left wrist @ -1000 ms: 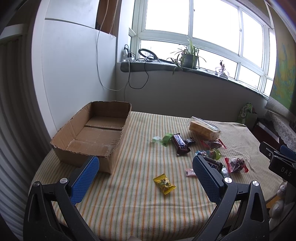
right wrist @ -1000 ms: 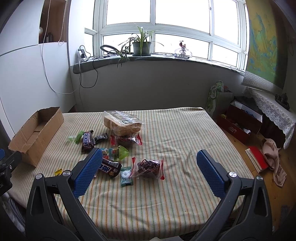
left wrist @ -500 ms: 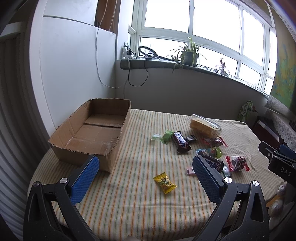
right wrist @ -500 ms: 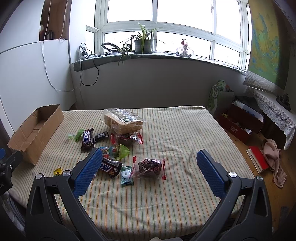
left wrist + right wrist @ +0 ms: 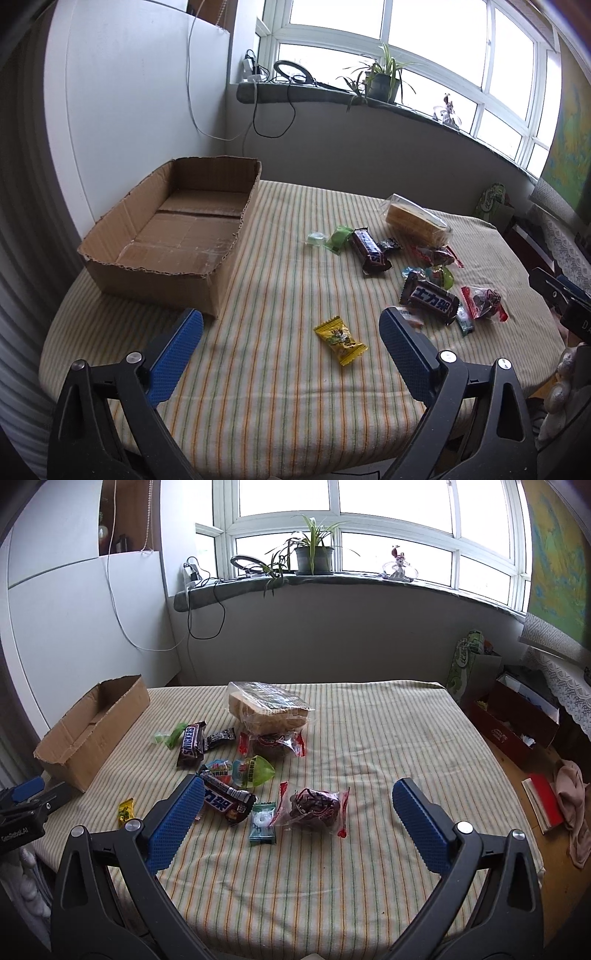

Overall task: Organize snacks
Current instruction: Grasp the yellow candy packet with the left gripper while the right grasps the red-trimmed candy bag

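My left gripper (image 5: pixel 290 321) hovers low over the striped tablecloth, its jaws wide but closing. A yellow candy packet (image 5: pixel 340 339) lies flat on the cloth between the blue fingers (image 5: pixel 173 354), untouched. The empty cardboard box (image 5: pixel 162 288) stands just ahead on the left. My right gripper (image 5: pixel 298 786) is open above a clear red-edged bag of dark snacks (image 5: pixel 314 806), not touching it. Beyond lie a Snickers bar (image 5: pixel 192 742), a second dark bar (image 5: pixel 229 797), a green mint (image 5: pixel 263 823) and bagged bread (image 5: pixel 269 709).
The snacks are scattered mid-table between box (image 5: pixel 92 731) and bread. The table's right half (image 5: pixel 388 738) holds nothing. A wall runs behind the box. A red box (image 5: pixel 517 723) and cloth lie on the floor to the right. A potted plant (image 5: pixel 314 554) stands on the windowsill.
The left gripper has dropped closer to the table and tipped down, so the yellow packet now lies between its fingers, which have narrowed slightly. The right gripper barely shifted.
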Motion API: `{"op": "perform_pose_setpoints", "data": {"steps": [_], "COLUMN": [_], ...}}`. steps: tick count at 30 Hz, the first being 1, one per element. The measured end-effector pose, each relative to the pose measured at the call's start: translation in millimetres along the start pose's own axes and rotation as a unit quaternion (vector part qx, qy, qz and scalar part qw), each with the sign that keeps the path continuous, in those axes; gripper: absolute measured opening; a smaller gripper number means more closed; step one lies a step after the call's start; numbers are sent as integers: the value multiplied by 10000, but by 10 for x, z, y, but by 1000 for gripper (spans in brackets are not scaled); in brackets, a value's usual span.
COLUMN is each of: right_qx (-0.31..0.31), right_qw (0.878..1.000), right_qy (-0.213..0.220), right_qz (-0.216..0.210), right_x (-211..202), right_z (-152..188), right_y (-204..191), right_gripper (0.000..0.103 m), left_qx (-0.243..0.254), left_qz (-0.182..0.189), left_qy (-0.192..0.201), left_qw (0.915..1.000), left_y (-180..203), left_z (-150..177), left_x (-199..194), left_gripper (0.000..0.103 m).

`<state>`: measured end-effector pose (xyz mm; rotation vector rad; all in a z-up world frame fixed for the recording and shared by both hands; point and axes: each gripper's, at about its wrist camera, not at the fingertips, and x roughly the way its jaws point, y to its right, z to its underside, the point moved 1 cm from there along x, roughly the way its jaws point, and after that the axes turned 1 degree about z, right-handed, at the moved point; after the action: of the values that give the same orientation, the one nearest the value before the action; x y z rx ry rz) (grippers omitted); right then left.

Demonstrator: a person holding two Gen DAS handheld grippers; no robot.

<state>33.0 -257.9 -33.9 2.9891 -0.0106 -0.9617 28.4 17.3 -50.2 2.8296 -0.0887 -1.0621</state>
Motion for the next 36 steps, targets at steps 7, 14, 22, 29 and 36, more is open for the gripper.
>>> {"op": "perform_pose_setpoints", "data": {"steps": [7,14,22,29,36], "right_qx": [-528,-398,-69,187,196], "right_qw": [9975,9966,9952,9923,9909], "right_qy": [-449,-720,-973,-1221,-1330], "right_qz": [-164,-87,-104,-78,-56], "right_x": [164,366,663,923,1051], "right_z": [182,165,113,184,209], "right_y": [-3,166,253,287,270], "right_gripper": [98,91,91,91,89], "left_qx": [-46,-45,-117,-73,77], "left_qz": [241,525,638,435,236], "left_qy": [-460,-735,-972,-941,-836], "left_qw": [9986,9959,9932,9946,9962], "left_y": [-4,121,200,234,266], "left_z": [133,201,219,187,194], "left_x": [178,327,526,685,732], "left_gripper": [78,73,73,68,51]}}
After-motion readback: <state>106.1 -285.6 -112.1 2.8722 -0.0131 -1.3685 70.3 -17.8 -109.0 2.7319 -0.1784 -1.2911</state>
